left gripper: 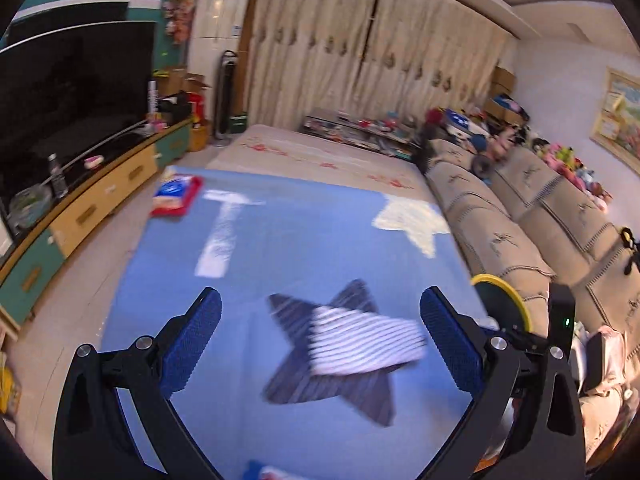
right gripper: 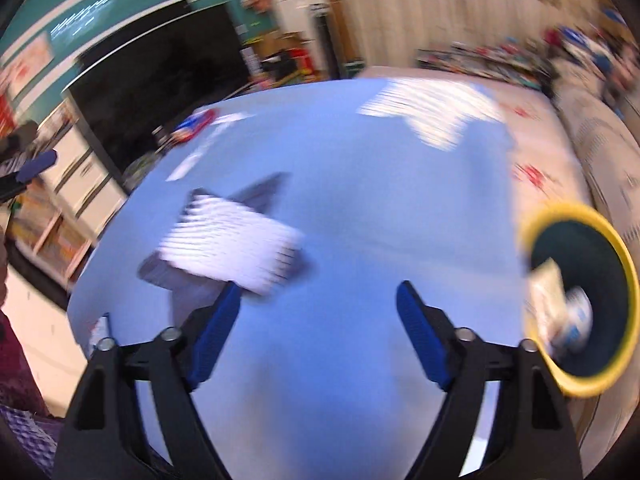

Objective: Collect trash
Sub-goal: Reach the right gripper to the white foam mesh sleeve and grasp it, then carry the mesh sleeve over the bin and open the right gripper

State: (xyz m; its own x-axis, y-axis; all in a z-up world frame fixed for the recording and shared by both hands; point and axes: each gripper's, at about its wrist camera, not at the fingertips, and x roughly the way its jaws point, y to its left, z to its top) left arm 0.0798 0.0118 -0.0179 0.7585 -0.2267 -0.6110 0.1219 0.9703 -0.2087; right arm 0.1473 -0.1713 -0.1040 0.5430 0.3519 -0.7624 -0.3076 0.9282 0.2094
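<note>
Blue mat (left gripper: 280, 248) covers the counter, printed with a dark star (left gripper: 320, 360) and white shapes. Beige sofa (left gripper: 520, 220) runs along its right side, TV unit (left gripper: 92, 196) on the left. Yellow-rimmed dark bin (right gripper: 580, 292) sits at the mat's right edge beside the sofa, some wrappers already inside; only its rim shows in the left view. Striped white wrapper (left gripper: 364, 340) lies on the star, blurred, between the left tongs (left gripper: 320, 340), which are spread wide and hold nothing. Right tongs (right gripper: 320, 320) also wide apart, empty, over bare mat; wrapper sits just past their left finger. Red-blue packet (left gripper: 176, 196) lies at the mat's far left corner.
</note>
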